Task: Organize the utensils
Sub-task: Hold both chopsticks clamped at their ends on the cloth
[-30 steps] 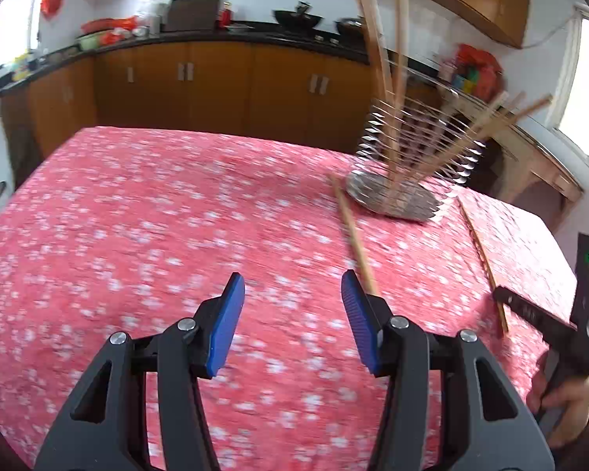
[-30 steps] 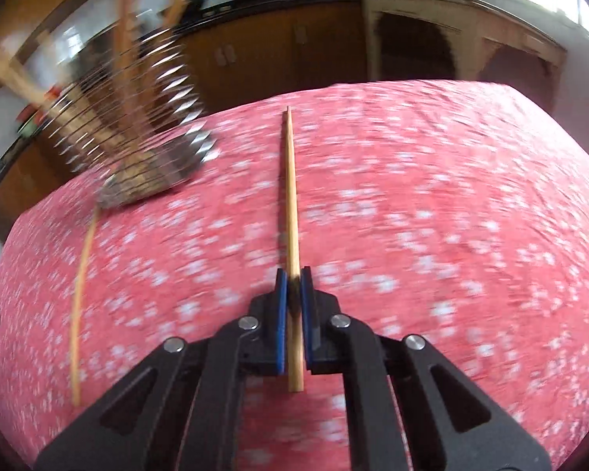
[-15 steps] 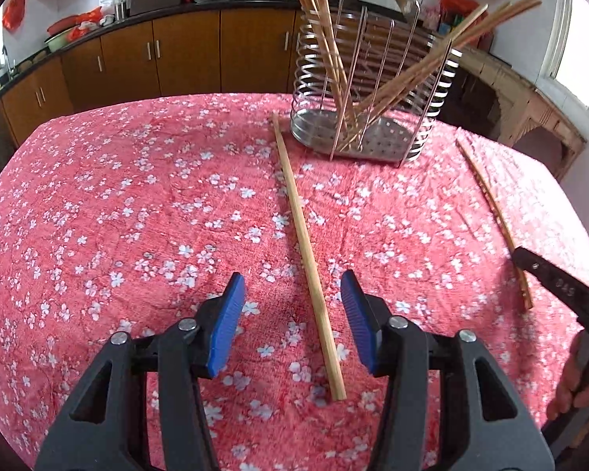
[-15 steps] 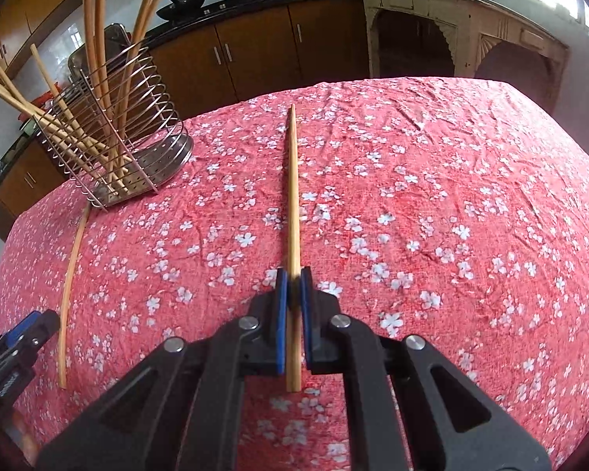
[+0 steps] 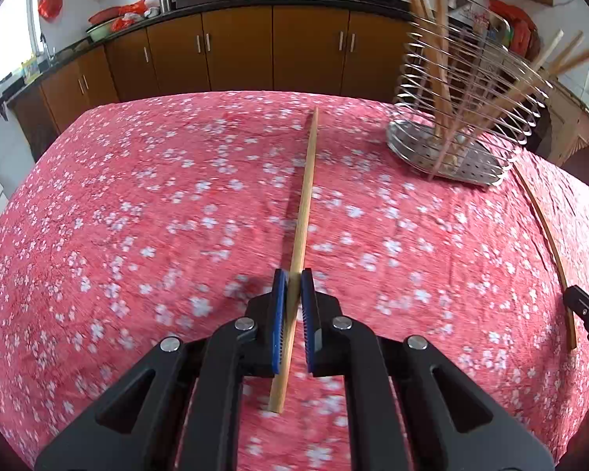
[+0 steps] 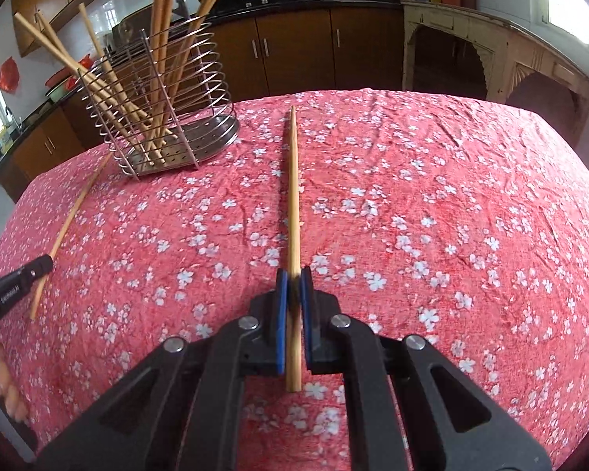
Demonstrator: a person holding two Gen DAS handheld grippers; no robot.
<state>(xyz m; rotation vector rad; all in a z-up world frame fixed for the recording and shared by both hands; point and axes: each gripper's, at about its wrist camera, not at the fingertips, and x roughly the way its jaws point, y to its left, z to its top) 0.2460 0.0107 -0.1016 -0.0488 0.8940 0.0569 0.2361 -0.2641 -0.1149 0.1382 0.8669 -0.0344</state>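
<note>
My left gripper [image 5: 293,278] is shut on a long wooden stick [image 5: 304,196] that points away over the red floral tablecloth. My right gripper [image 6: 293,274] is shut on a second wooden stick [image 6: 293,180], also pointing away. A wire utensil holder [image 5: 463,110] with several wooden sticks stands at the back right in the left wrist view, and at the back left in the right wrist view [image 6: 165,106]. The right gripper's stick shows in the left wrist view [image 5: 549,243], the left one's in the right wrist view [image 6: 70,216].
The table [image 6: 451,196] carries a red cloth with white flowers. Brown kitchen cabinets [image 5: 235,51] and a dark counter run behind it. A pale carved sideboard [image 6: 491,51] stands at the right. A hand [image 6: 0,384] shows at the left edge.
My left gripper has shut on the stick that lay between its open jaws. The right gripper still grips its stick and the holder looks nearer in its view.
</note>
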